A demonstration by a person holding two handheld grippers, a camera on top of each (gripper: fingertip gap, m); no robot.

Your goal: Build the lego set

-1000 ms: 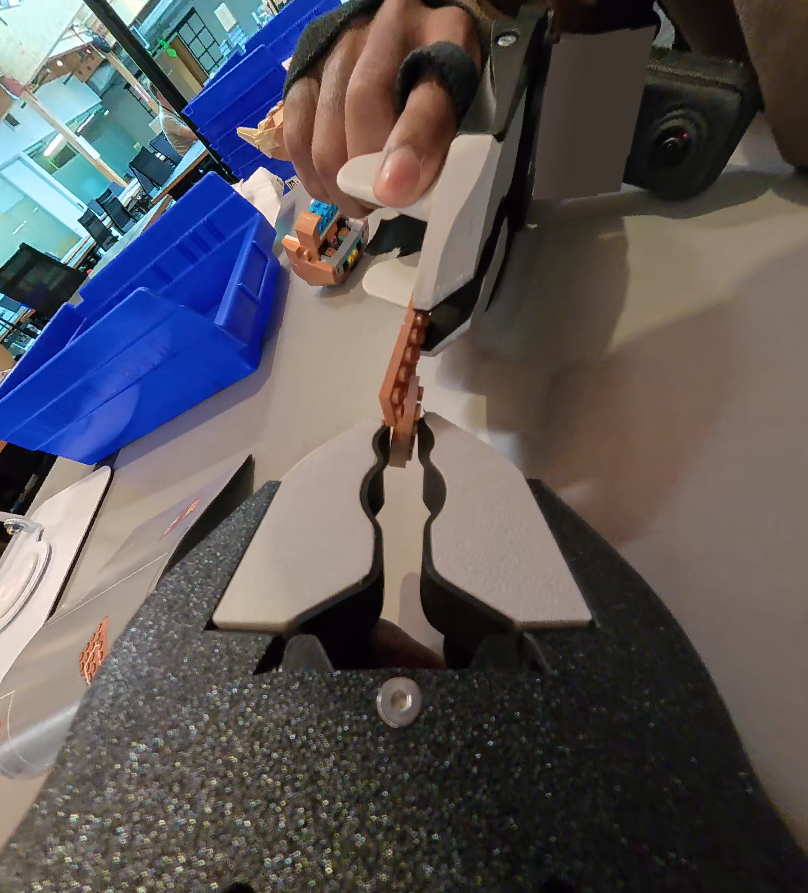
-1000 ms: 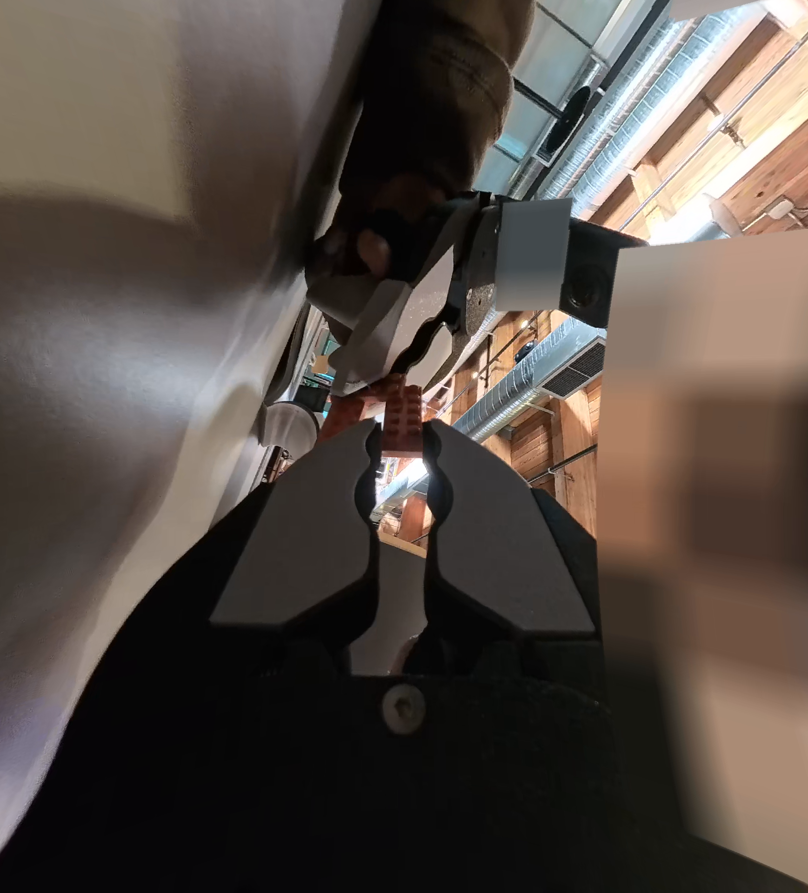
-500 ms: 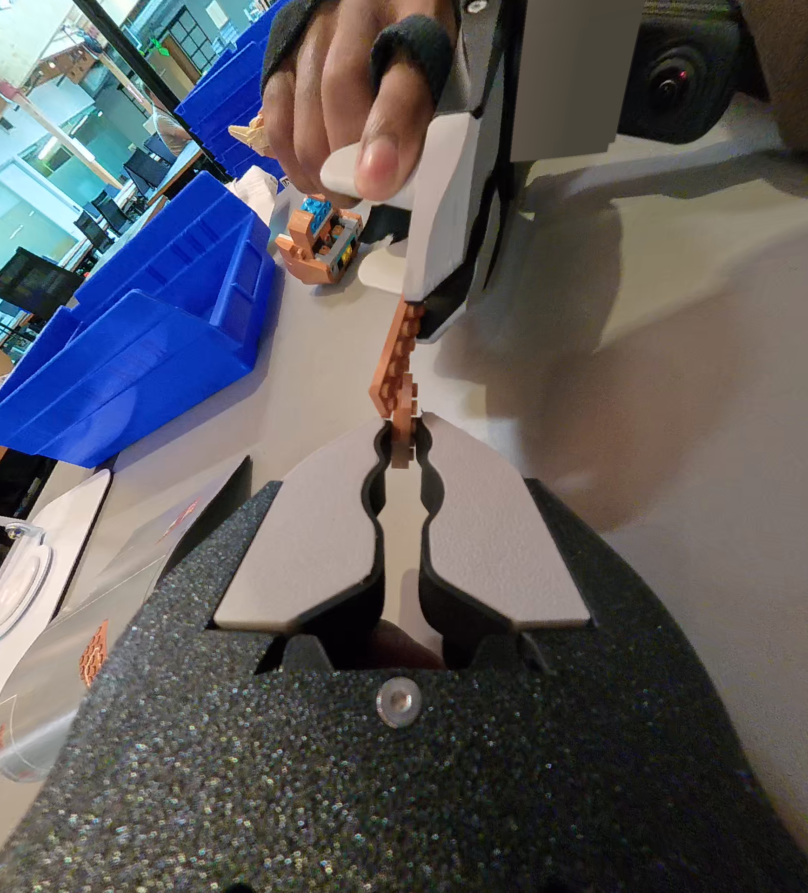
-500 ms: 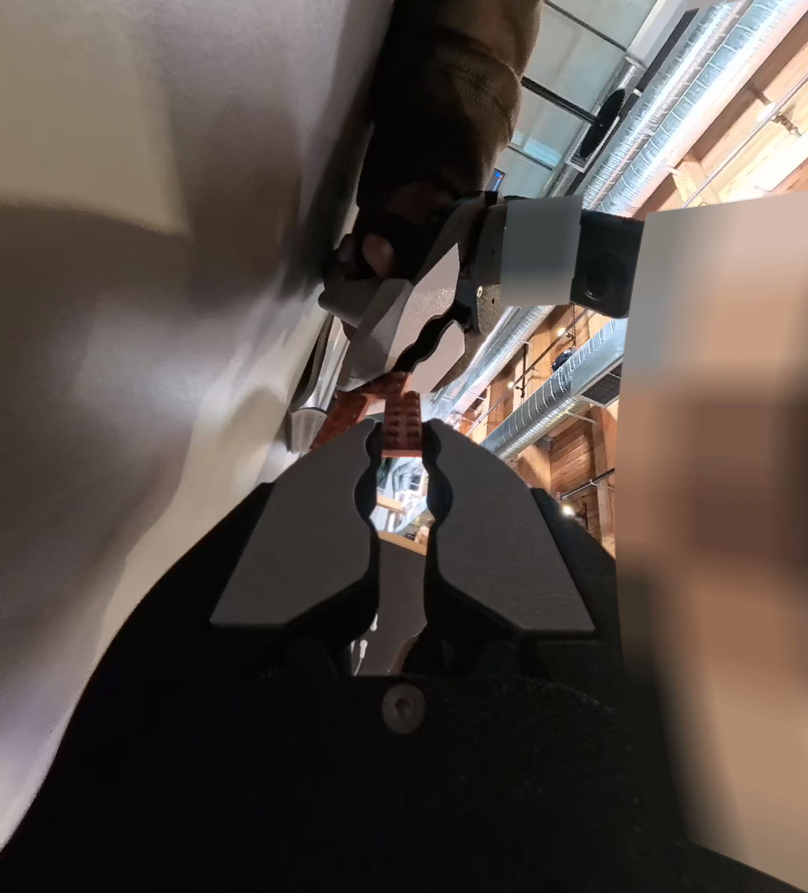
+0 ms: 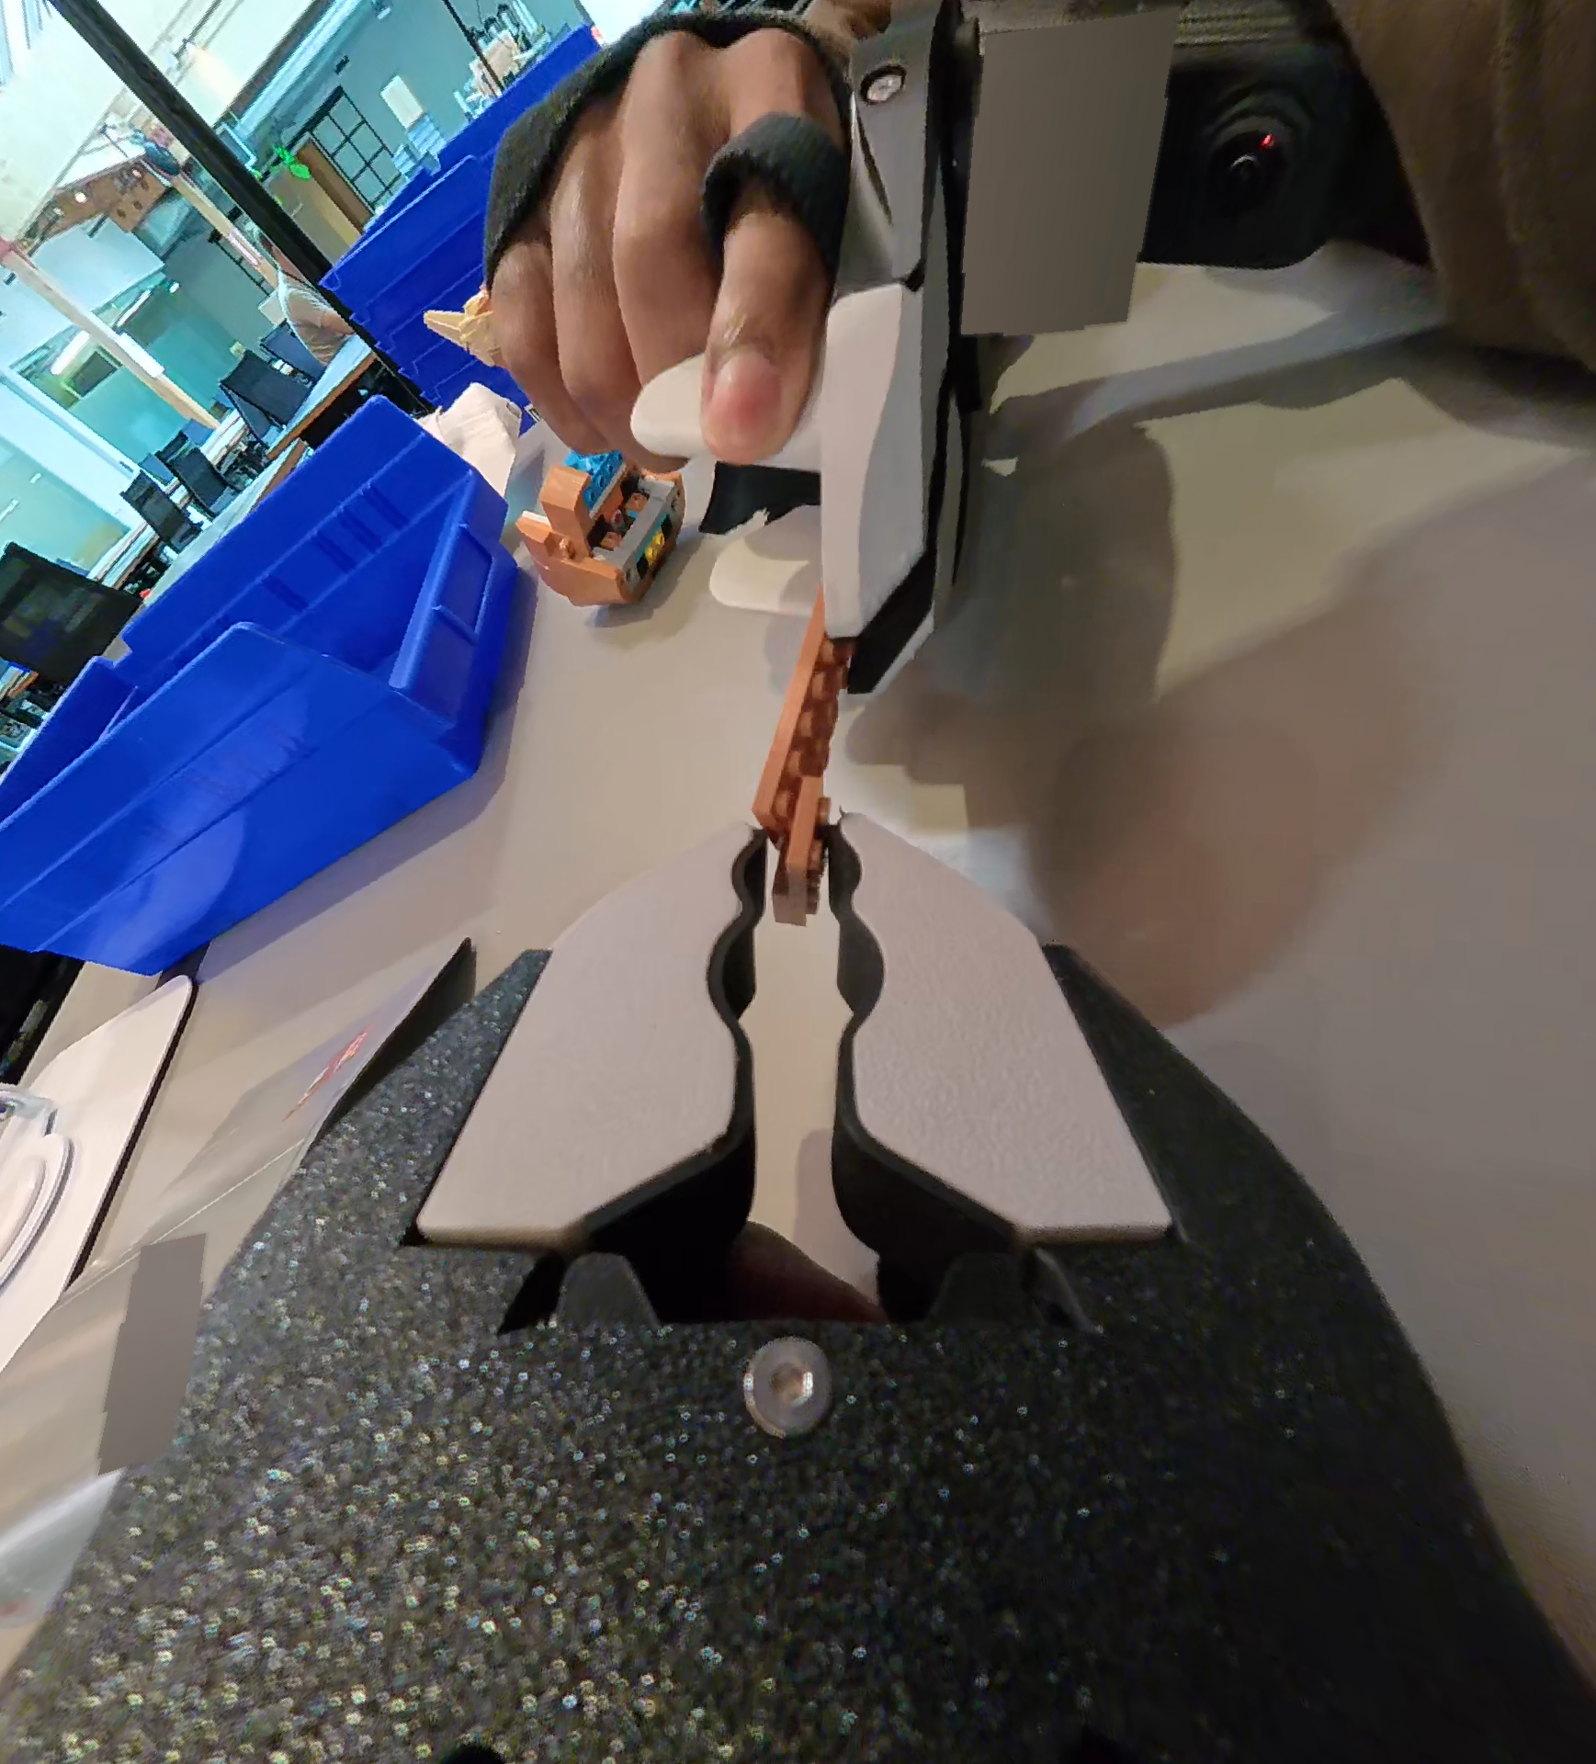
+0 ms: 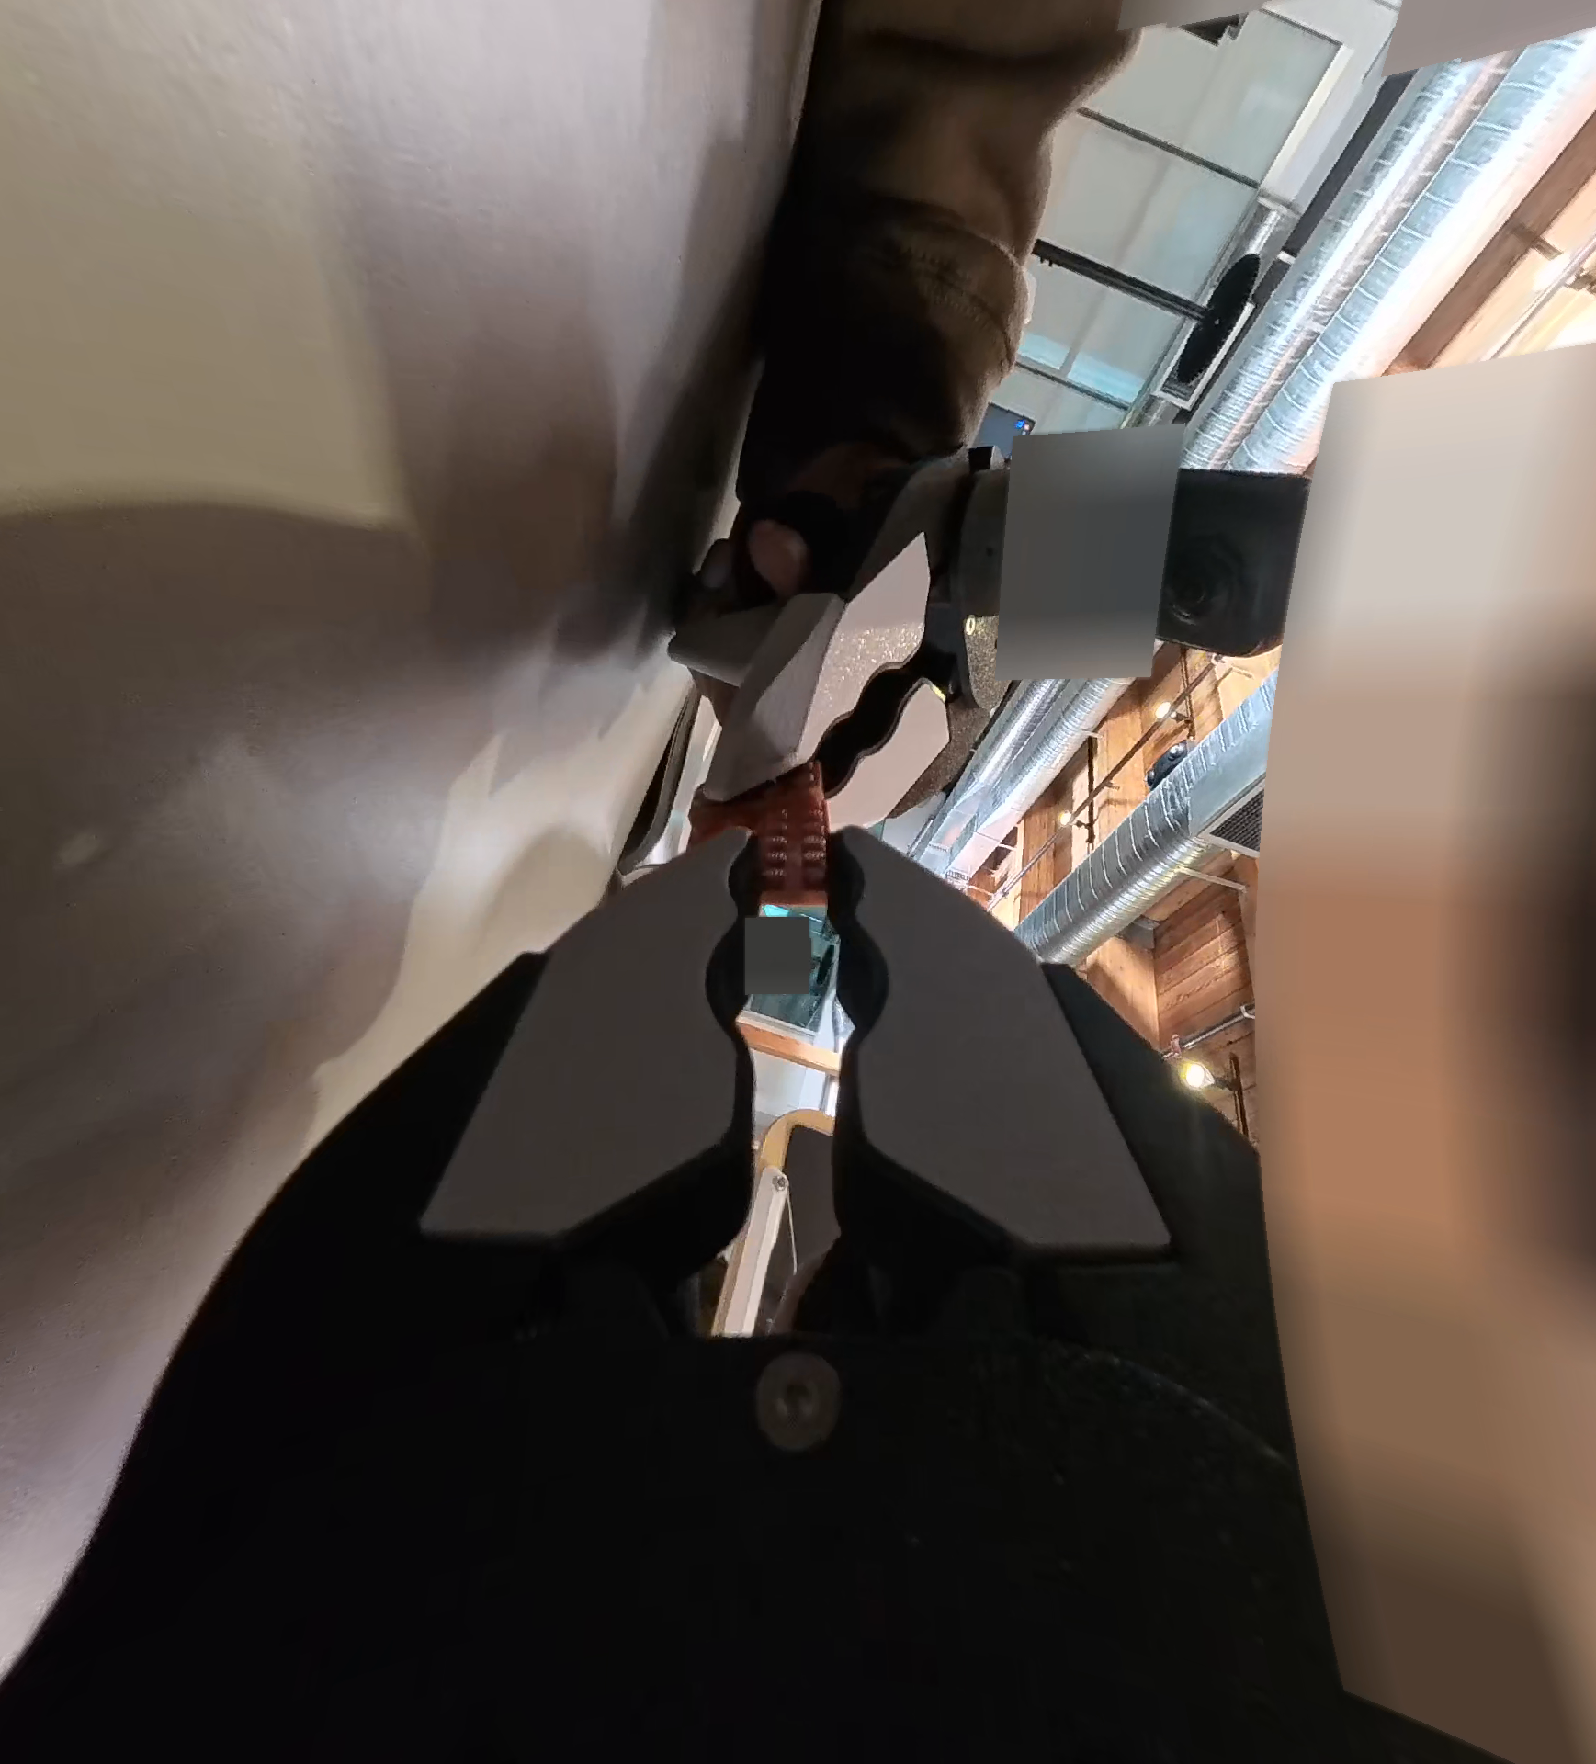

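— Two blue bins (image 5: 230,706) sit at the left of the left wrist view, on the grey table (image 5: 1347,764); we can't see inside them from this low angle. What's to their right?

— We see a small part-built lego model (image 5: 608,539) just beyond the bins, upper centre, standing on the table. Right of it a gloved hand (image 5: 670,267) comes down from the top edge, squeezing the trigger of the right gripper (image 5: 856,649), which points downward.

— And the brown lego plate (image 5: 803,764)?

— We find it mid-frame, held off the table between both tools. The left gripper (image 5: 798,840) has its tips pinched on the plate's lower end; the right gripper's tips clamp the upper end.

— What does the right wrist view add?

— We look upward there: ceiling ducts (image 6: 1347,286) at upper right, a brown sleeve (image 6: 908,286) at top centre, and the plate's studded face (image 6: 789,850) between the fingertips.
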